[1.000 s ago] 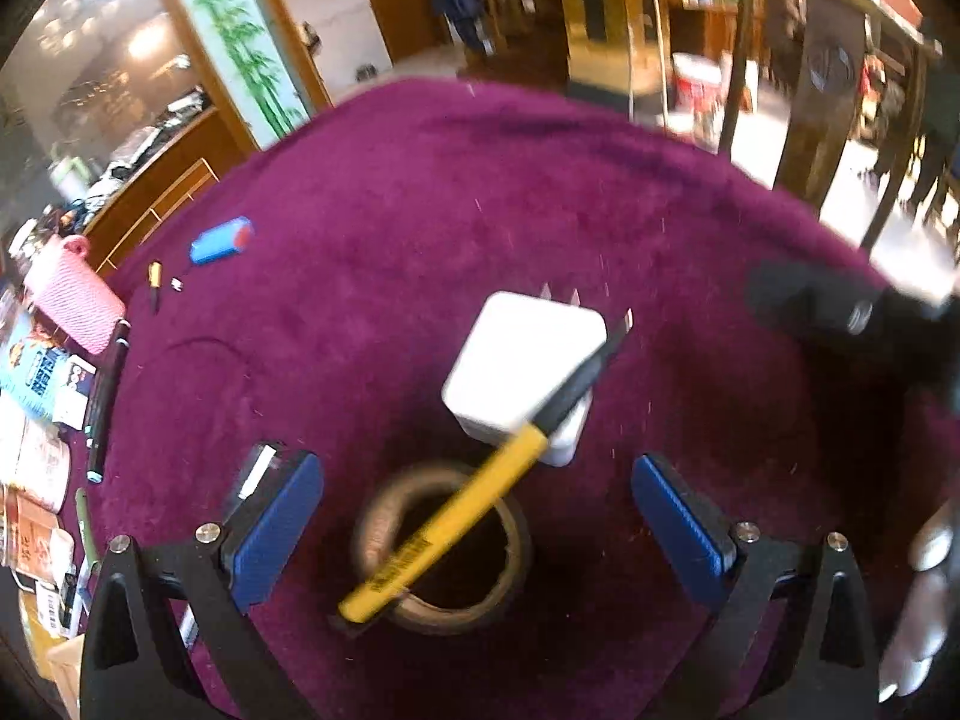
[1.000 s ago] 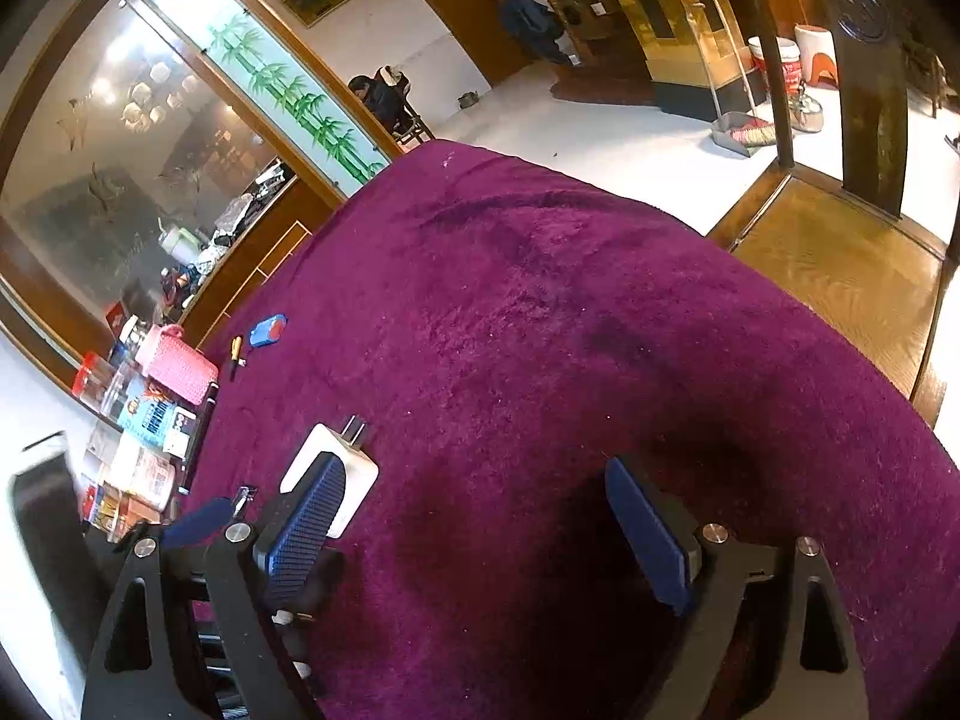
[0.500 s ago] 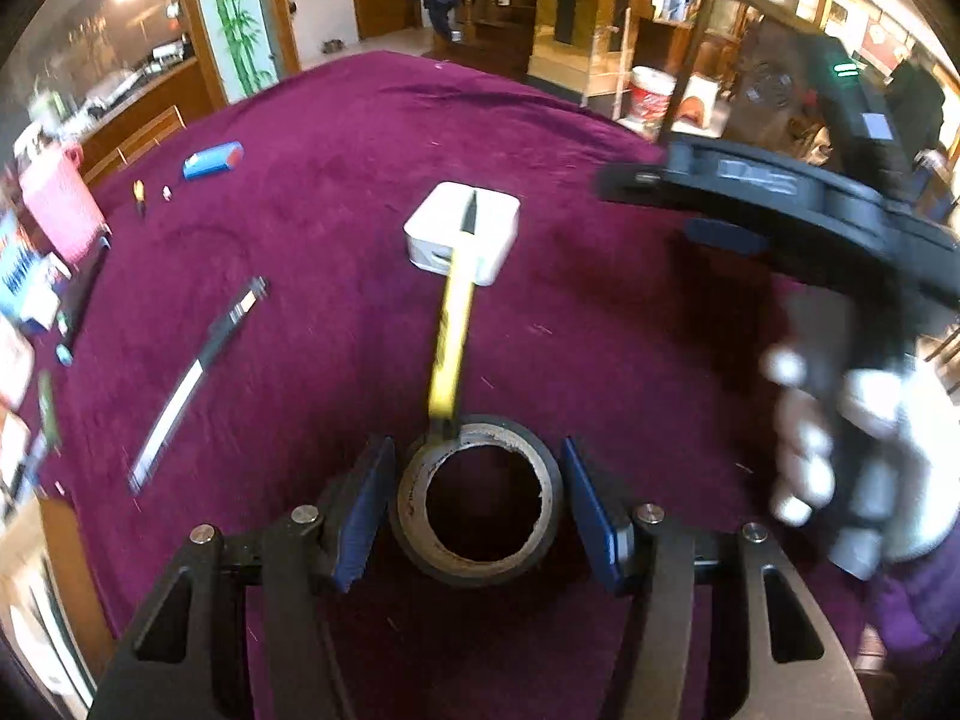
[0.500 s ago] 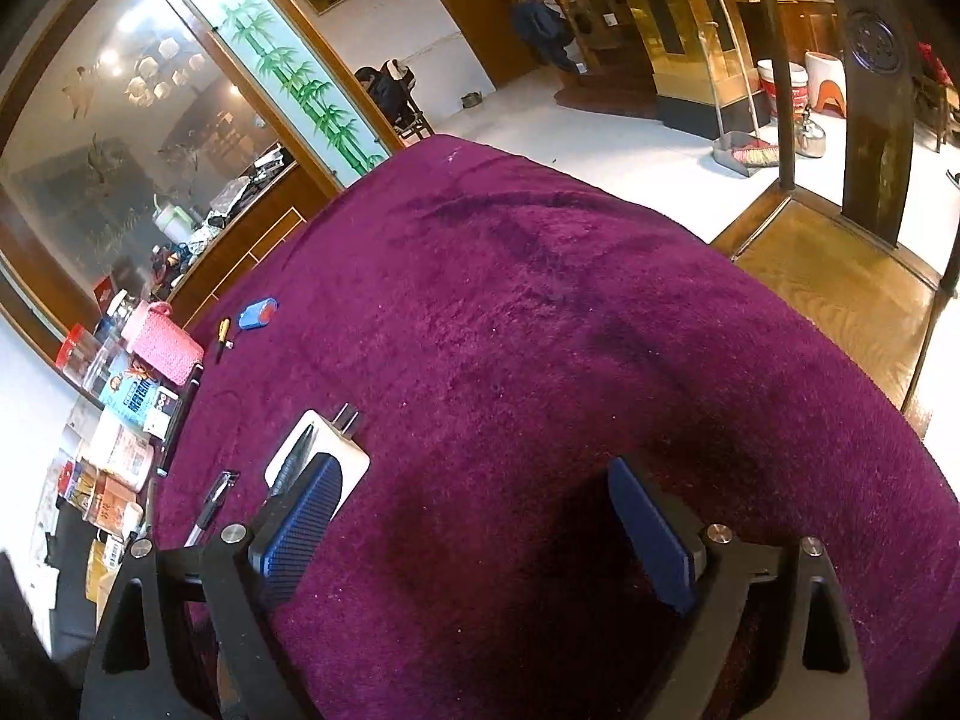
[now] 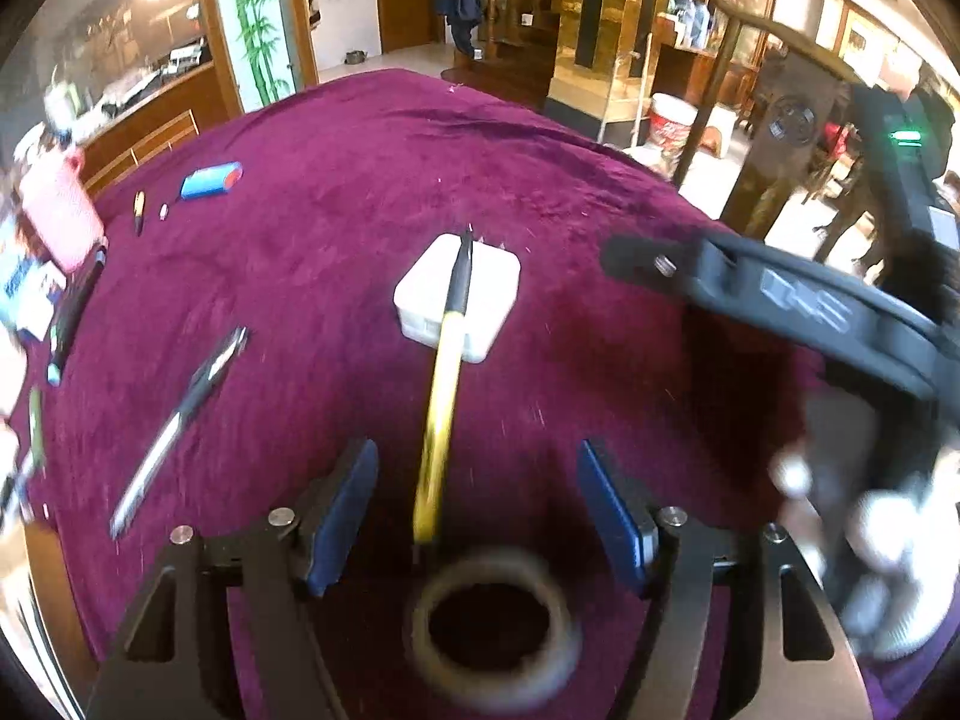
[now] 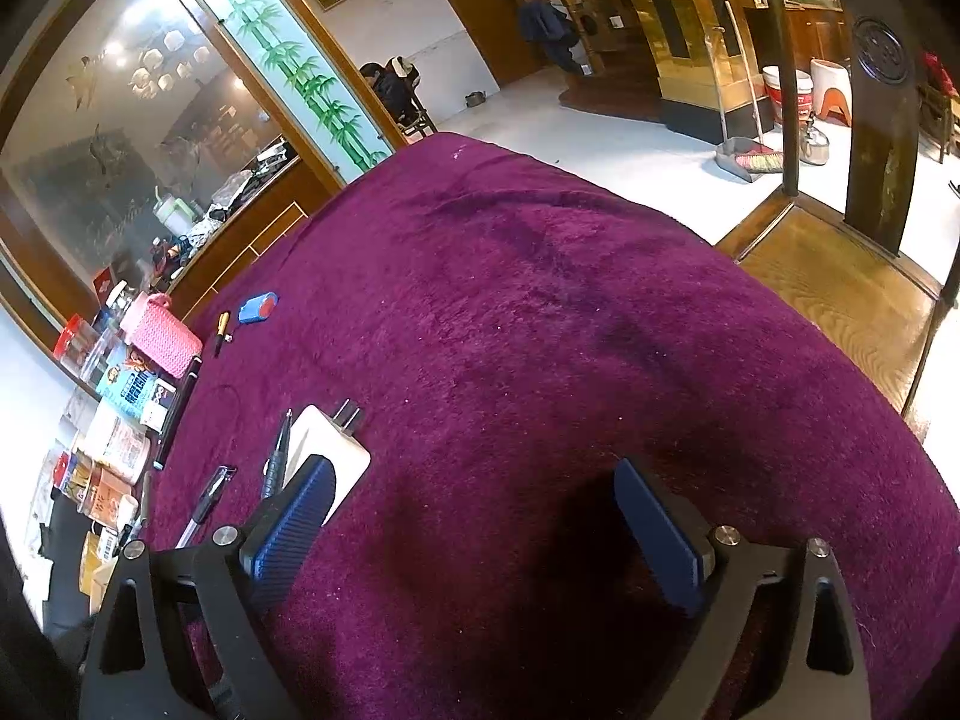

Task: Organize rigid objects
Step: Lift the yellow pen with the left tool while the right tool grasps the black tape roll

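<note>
tape roll [image 5: 493, 615] flat on cloth | yellow pen [image 5: 443, 384] tip on white charger [image 5: 457, 294]

cloth [image 5: 336, 192]: magenta | charger [image 5: 457, 294]: white | cutter [image 5: 441, 396]: yellow-black | case [image 5: 211, 180]: blue, red end

The tape roll [image 5: 495, 615] at the bottom of the left wrist view is smeared by motion blur. The hand [image 5: 870, 546] at that view's right edge is blurred and cut off. In the right wrist view, a blue finger pad [image 6: 294, 531] hides the near corner of the white charger [image 6: 327, 450]
</note>
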